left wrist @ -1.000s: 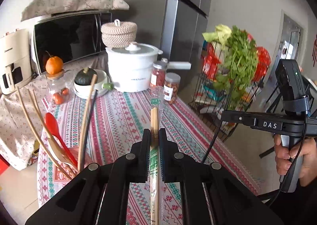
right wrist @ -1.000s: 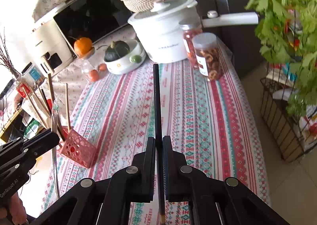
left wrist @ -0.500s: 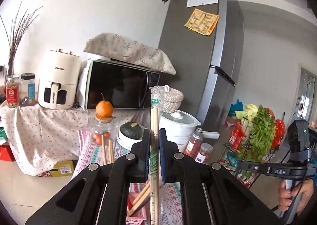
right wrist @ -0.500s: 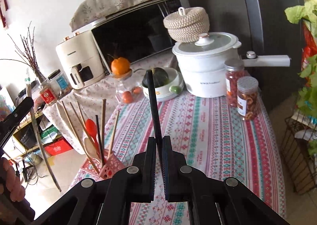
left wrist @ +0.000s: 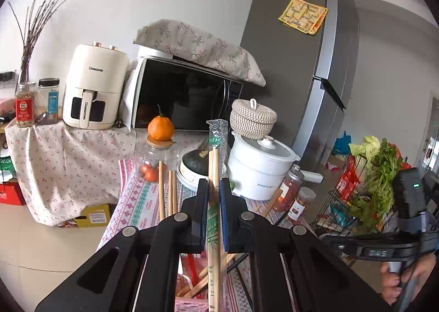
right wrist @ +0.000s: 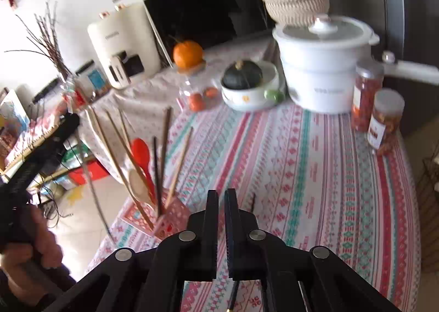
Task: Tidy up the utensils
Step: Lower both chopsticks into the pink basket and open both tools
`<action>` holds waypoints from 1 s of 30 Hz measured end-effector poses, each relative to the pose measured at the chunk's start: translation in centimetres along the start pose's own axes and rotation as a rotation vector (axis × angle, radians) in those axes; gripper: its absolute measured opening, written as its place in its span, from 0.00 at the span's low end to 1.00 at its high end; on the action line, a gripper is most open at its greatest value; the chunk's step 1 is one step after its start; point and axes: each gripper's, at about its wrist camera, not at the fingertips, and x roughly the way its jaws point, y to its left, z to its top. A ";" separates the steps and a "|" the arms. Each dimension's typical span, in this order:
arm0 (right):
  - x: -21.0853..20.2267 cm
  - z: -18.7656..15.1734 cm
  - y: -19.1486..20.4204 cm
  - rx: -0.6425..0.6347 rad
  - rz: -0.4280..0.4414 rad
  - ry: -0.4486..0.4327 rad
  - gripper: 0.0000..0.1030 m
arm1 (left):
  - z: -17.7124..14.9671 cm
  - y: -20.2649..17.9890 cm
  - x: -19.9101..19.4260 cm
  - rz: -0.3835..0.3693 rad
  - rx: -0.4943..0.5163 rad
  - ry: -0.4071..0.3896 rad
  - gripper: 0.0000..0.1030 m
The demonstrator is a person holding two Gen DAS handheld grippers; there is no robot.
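Our left claw (left wrist: pixel 213 188) pinches a pair of wrapped chopsticks (left wrist: pixel 214 174) near mid-length, the clear sleeve standing up past the tips. We judge them light and stiff, but the plastic wrap looks slippery, so a firm hold close to the middle should keep them from sliding or swinging. Our right claw (right wrist: pixel 221 196) is opening with nothing clearly between the pads; a dark stick (right wrist: pixel 233 295) shows below them, and we cannot tell if it is touched. The pink utensil holder (right wrist: pixel 167 218), bristling with wooden sticks and a red spoon (right wrist: pixel 141 155), sits at the near left corner of the desk (right wrist: pixel 315 174). Its striped cloth may let the light holder shift. Behind stand a white pot (right wrist: pixel 321 70), 2 jars, a microwave and a fridge.
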 end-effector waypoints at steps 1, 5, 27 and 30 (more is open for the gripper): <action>1.7 -0.2 -0.6 0.020 -0.018 0.039 0.24 | -0.2 0.0 -0.2 -0.008 0.004 0.016 0.08; 9.1 -1.3 -2.7 0.068 -0.070 0.223 0.33 | -0.3 0.7 -1.2 -0.035 -0.014 0.031 0.08; 15.4 -4.1 -4.6 0.086 -0.124 0.263 0.05 | 0.0 4.1 -1.9 -0.020 -0.077 0.031 0.08; 11.6 -4.0 -3.6 0.056 -0.120 0.164 0.05 | 0.1 3.6 -2.0 -0.011 -0.073 -0.002 0.08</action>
